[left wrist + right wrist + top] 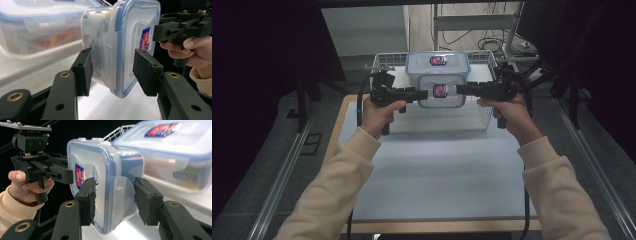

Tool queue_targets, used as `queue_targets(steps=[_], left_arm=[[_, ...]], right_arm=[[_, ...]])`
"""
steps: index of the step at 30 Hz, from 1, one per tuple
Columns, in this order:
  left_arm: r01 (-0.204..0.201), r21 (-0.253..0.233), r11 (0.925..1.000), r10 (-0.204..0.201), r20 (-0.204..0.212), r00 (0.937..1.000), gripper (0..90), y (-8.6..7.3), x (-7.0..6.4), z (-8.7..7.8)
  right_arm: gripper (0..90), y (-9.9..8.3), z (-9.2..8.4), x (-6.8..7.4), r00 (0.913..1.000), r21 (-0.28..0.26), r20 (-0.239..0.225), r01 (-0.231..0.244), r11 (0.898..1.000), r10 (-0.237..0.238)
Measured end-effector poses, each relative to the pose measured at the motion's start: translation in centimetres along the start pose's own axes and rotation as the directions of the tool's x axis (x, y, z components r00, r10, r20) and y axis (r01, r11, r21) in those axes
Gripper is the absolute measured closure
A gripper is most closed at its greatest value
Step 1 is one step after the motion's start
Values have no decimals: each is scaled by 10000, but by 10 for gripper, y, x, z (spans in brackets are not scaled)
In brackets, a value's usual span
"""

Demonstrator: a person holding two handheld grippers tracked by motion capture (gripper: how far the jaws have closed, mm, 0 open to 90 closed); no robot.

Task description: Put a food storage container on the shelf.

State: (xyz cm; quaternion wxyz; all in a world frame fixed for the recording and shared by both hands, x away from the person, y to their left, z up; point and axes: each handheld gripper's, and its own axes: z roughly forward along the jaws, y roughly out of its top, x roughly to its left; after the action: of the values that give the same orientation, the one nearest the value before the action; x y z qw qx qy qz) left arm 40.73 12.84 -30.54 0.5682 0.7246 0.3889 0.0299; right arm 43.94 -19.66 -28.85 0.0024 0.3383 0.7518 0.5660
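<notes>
The left gripper (pixel 419 94) clamps the left end of a small clear food container (pixel 441 90), its pads (pixel 83 71) squeezing the side latch flap from top and bottom. The container hangs in the air over the front part of a white wire basket (pixel 439 126), just in front of a larger lidded container (pixel 437 62) that sits in the basket. The right gripper (pixel 463 89) grips the opposite end the same way, with the lid's other flap between its pads (pixel 88 200).

To carry this well, both hands should probably rise and travel together at the same pace, keeping the squeeze even; if one side leads, the box may twist or slip off the smooth flap. Clearing the basket's front rim before moving toward the person looks sensible.

The container lies level with its blue-rimmed lid and sticker facing up. Its long axis runs left to right, from one gripper to the other.
</notes>
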Motion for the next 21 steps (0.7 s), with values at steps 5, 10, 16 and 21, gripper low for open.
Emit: queue_targets(steps=[5, 10, 16, 21], left_arm=[[-2, 17, 10000, 1, 62, 10000, 512, 22, 10, 2], [-10, 12, 10000, 10, -26, 10000, 512, 45, 18, 4], [116, -21, 9999, -116, -72, 9999, 512, 67, 33, 8], [198, -57, 9998, -199, -160, 9997, 511, 79, 46, 14]], right_arm=[[528, 22, 4, -5, 10000, 7, 76, 10, 10000, -10], [528, 45, 9, -15, 10000, 0, -7, -34, 10000, 34], [528, 71, 18, -28, 10000, 77, -66, 16, 10000, -16], [521, 87, 28, -40, 10000, 180, -7, -66, 9998, 66]])
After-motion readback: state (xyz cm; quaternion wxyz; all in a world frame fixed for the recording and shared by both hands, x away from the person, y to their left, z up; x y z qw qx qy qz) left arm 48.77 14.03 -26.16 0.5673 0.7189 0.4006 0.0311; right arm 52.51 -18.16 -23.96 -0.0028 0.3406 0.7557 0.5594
